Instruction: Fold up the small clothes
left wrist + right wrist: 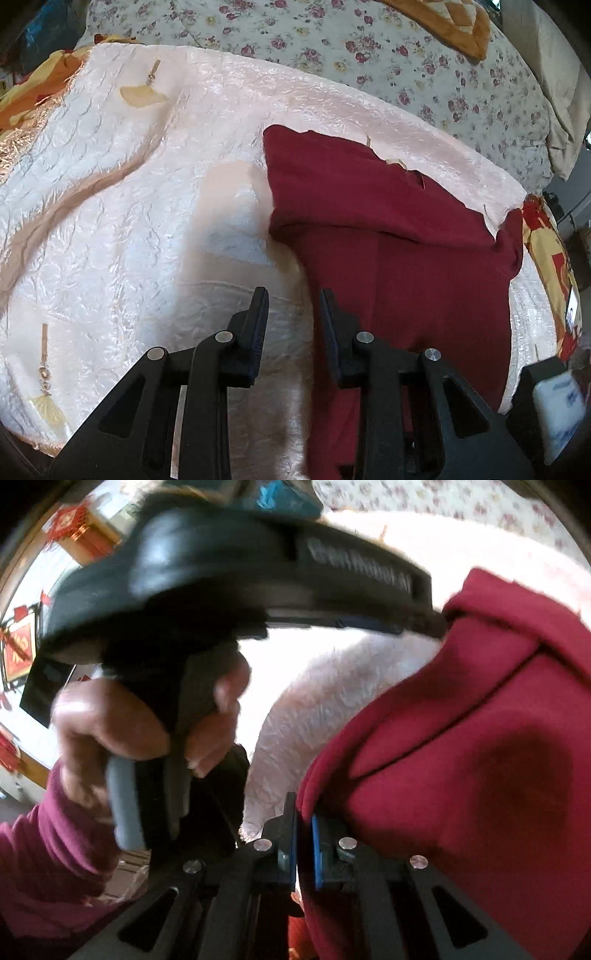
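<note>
A dark red garment [388, 240] lies on a pale pink quilt [147, 184], its upper part folded over. My left gripper [291, 302] hovers at the garment's left edge. One finger is over the quilt, the other over the red cloth, and a clear gap shows between them. In the right wrist view the red garment [480, 757] bulges up close. My right gripper [303, 819] has its blue pads pinched on the garment's hem. A hand [110, 723] in a maroon sleeve holds the black housing of the other tool [221, 572] just above.
A floral sheet [332, 44] covers the bed beyond the quilt. An orange quilted cushion [454, 26] lies at the far end. Yellow-orange cloth [33, 85] is bunched at the left. Red decorations [22, 646] hang on the wall at the left.
</note>
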Available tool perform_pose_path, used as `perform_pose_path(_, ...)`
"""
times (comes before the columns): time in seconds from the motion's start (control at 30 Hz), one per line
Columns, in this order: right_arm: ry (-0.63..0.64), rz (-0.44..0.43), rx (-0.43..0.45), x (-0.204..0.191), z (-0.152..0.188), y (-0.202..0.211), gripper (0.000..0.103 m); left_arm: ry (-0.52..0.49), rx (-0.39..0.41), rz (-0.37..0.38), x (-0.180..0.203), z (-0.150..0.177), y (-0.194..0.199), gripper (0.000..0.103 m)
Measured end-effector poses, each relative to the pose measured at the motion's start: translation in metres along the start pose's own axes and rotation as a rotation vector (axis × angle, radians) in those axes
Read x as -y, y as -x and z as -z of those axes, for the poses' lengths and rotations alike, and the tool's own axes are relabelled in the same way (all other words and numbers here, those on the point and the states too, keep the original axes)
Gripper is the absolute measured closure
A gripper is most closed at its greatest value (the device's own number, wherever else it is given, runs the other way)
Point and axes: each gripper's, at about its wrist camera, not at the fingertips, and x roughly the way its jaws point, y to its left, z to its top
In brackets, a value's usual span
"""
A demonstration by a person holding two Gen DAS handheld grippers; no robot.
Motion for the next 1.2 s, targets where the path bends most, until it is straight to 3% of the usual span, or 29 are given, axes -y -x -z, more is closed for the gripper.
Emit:
perform_pose_path(0.13,-0.058,-0.105,0.051,0.018,0.016,0.04,0.092,-0.03,0.028,0.02,0.015,0.0,0.007,0.076)
perform_pose_path(0.2,-0.046,-0.089,0.061,0.024,0.03,0.065,0.088,-0.068,0.044,0.024,0.029,0.001,0.011,0.076)
perform_pose_path(0.27,-0.039,-0.018,0.054,0.031,0.047,0.083,0.081,-0.095,0.043,0.036,0.041,0.003,0.012,0.076)
perform_pose_path(0.37,-0.028,0.028,0.019,0.04,0.074,0.099,0.08,-0.125,0.019,0.055,0.055,0.015,0.011,0.073)
perform_pose_path(0.6,-0.059,0.131,0.111,0.062,0.085,0.138,0.079,-0.174,-0.009,0.016,0.072,0.036,0.009,0.073)
perform_pose_path(0.77,-0.131,0.35,0.133,0.099,0.083,0.145,0.074,-0.208,-0.019,-0.016,0.09,0.044,-0.009,0.072)
perform_pose_path(0.87,-0.159,0.404,0.106,0.121,0.089,0.144,0.074,-0.237,-0.051,-0.058,0.095,0.052,-0.028,0.057)
perform_pose_path(1.0,-0.204,0.357,0.162,0.128,0.1,0.168,0.074,-0.26,-0.055,-0.091,0.102,0.051,-0.033,0.057)
perform_pose_path(1.13,-0.32,0.472,0.294,0.172,0.097,0.222,0.073,-0.267,-0.006,-0.075,0.114,0.035,-0.022,0.057)
perform_pose_path(1.2,-0.389,0.55,0.346,0.2,0.096,0.253,0.064,-0.267,0.018,-0.059,0.121,0.023,-0.02,0.057)
